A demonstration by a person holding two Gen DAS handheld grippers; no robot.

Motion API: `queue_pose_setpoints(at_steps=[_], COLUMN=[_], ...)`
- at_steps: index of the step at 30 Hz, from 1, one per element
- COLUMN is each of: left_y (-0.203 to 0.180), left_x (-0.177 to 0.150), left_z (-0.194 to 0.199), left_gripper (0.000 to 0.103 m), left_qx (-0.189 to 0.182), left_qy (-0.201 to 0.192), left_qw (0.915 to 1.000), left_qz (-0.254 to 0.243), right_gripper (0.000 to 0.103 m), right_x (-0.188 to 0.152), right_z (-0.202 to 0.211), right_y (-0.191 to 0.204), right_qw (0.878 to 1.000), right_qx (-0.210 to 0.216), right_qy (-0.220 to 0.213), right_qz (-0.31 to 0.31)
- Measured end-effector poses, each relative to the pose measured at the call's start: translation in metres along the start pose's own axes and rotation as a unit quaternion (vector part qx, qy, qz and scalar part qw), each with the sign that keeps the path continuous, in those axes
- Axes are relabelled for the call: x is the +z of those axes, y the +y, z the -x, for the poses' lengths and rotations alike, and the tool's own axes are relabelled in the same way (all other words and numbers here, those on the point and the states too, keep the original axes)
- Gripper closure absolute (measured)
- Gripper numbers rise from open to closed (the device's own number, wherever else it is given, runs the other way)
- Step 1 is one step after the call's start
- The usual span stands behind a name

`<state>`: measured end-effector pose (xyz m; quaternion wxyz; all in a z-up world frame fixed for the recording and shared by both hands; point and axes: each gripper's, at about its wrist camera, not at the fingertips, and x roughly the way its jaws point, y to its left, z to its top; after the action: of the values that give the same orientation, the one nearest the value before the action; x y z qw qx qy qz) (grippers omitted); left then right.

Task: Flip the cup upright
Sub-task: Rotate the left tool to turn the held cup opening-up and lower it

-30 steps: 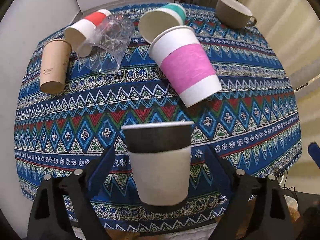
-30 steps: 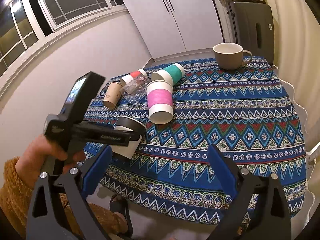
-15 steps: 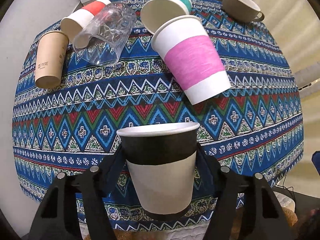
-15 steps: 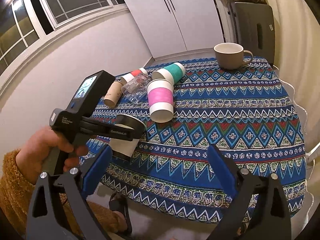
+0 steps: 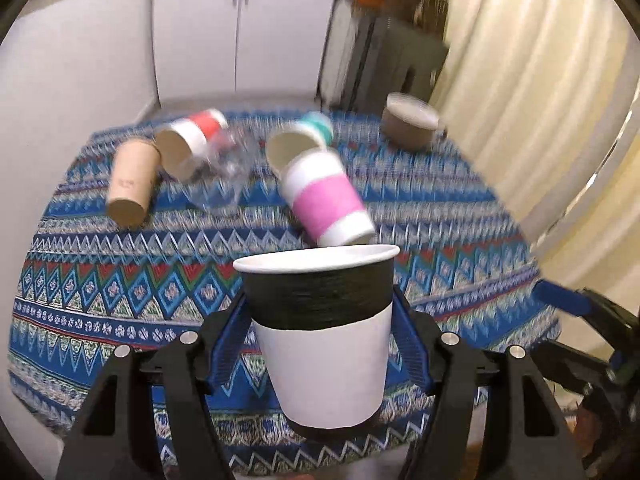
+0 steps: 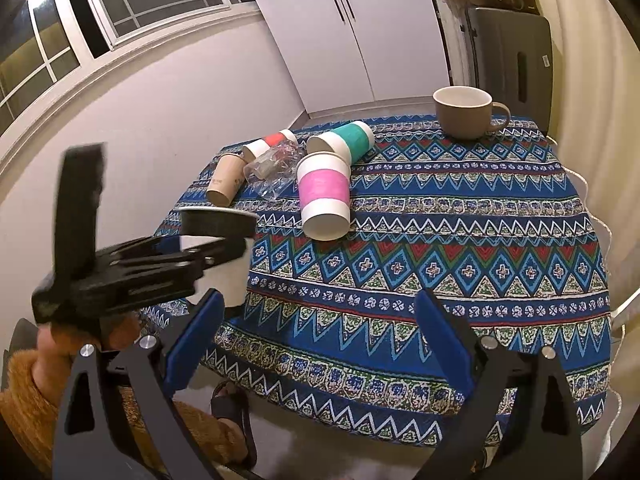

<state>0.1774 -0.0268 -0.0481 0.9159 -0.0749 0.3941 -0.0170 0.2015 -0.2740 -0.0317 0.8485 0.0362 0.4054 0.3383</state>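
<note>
My left gripper (image 5: 320, 320) is shut on a white paper cup with a black band (image 5: 322, 328). It holds the cup upright, mouth up, above the near edge of the table. The same cup (image 6: 218, 240) shows in the right wrist view, held by the left gripper (image 6: 224, 252) off the table's left corner. My right gripper (image 6: 316, 344) is open and empty, in front of the table's near edge. A pink-banded cup (image 5: 328, 204) lies on its side behind the held cup.
The round table has a blue patterned cloth (image 6: 440, 248). On the far left lie a brown cup (image 5: 130, 184), a red-banded cup (image 5: 192, 140), a clear plastic cup (image 5: 224, 168) and a teal cup (image 6: 344, 142). A grey mug (image 6: 464, 112) stands upright at the back right.
My left gripper has closed on the black-banded cup, lifted it and tilted level, so the view now looks across the table. The right gripper has hardly moved.
</note>
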Motion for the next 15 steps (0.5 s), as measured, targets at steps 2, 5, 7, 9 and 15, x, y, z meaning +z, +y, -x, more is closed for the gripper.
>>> queue_pose_setpoints(at_steps=[2,5,7,9,15], left_y=[0.004,0.006,0.002,0.001,-0.007], left_x=[-0.008,-0.017,-0.023,-0.031,-0.064], left_z=[0.008,0.019,0.023,0.027,0.012], left_gripper=[0.038,0.038,0.038,0.038,0.038], left_qx=[-0.002,0.003,0.019,0.017,0.033], left_qy=[-0.051,-0.117,-0.157,-0.189,-0.256], left_qw=[0.9986,0.9931,0.9873,0.9817,0.9655], left_qz=[0.009,0.011,-0.009,-0.017,-0.032], right_gripper=[0.008,0.008,0.008,0.008,0.008], right_x=[0.000,0.000,0.000,-0.001,0.000], right_z=[0.001,0.001,0.001,0.000,-0.001], right_y=[0.001,0.003,0.003,0.003,-0.001], right_qw=[1.000,1.000,1.000,1.000,1.000], right_qx=[-0.004,-0.003,-0.005,-0.006,-0.009], right_qy=[-0.002,-0.005,-0.004,-0.004,-0.002], right_qz=[0.003,0.003,0.005,0.005,0.003])
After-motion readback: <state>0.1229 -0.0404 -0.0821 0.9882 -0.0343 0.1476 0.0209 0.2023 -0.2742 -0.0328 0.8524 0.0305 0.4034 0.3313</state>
